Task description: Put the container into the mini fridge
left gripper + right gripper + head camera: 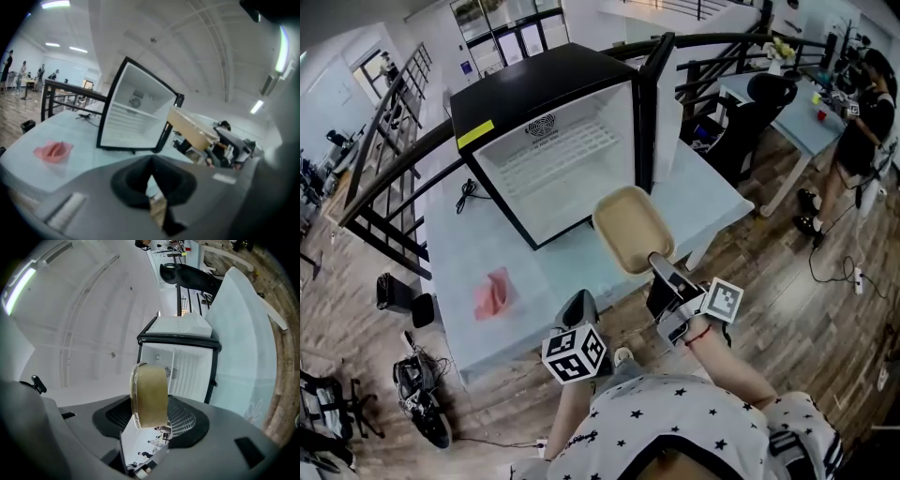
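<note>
Tan and shallow, the container (632, 228) is off the counter (478, 248) and in the air just in front of the mini fridge (525, 89). The fridge door (662, 103) is swung wide to the right, so the white interior faces the person. The right gripper (662, 264) has the container by its near edge. In the right gripper view its fingers (187, 420) pinch the container's wall, and the container stands up between them in line with the fridge opening beyond. Holding it by the edge probably serves a purpose: the container leads and the gripper body trails behind, so the container can enter the opening first. The left gripper (579, 302) hangs low by the counter's near edge, its fingers pressed together on nothing. It seems to be kept out of the path, since the open door leaves it no work. A pink cloth (494, 292) lies on the counter left of the fridge, well apart from the route. What looks to remain is carrying the container forward past the door frame and setting it on the fridge floor or the wire shelf (551, 155). An edge pinch like this could let the container tip as it travels.
</note>
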{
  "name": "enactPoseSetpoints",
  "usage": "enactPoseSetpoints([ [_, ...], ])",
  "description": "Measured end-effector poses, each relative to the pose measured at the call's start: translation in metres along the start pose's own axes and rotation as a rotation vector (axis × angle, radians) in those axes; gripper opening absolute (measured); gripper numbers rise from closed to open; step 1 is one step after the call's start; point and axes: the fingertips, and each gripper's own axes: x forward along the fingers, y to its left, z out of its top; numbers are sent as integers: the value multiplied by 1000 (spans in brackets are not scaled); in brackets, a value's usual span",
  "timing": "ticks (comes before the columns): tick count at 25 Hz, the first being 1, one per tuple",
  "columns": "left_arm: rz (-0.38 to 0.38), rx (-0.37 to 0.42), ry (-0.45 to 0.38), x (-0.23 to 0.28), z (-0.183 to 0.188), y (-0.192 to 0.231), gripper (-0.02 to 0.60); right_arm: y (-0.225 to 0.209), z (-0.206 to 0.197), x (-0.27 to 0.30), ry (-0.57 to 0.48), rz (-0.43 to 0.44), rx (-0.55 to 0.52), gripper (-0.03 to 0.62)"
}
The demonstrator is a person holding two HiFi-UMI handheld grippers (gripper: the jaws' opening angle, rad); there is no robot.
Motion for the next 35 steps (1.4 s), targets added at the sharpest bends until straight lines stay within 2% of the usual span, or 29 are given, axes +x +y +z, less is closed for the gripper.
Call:
enactPoseSetpoints([
  [21,-19,0,17,71,49,65,6,-25,22,127,4,12,-21,233],
  [35,14,-14,20,87,57,87,6,-33,39,190,14,-1,44,233],
])
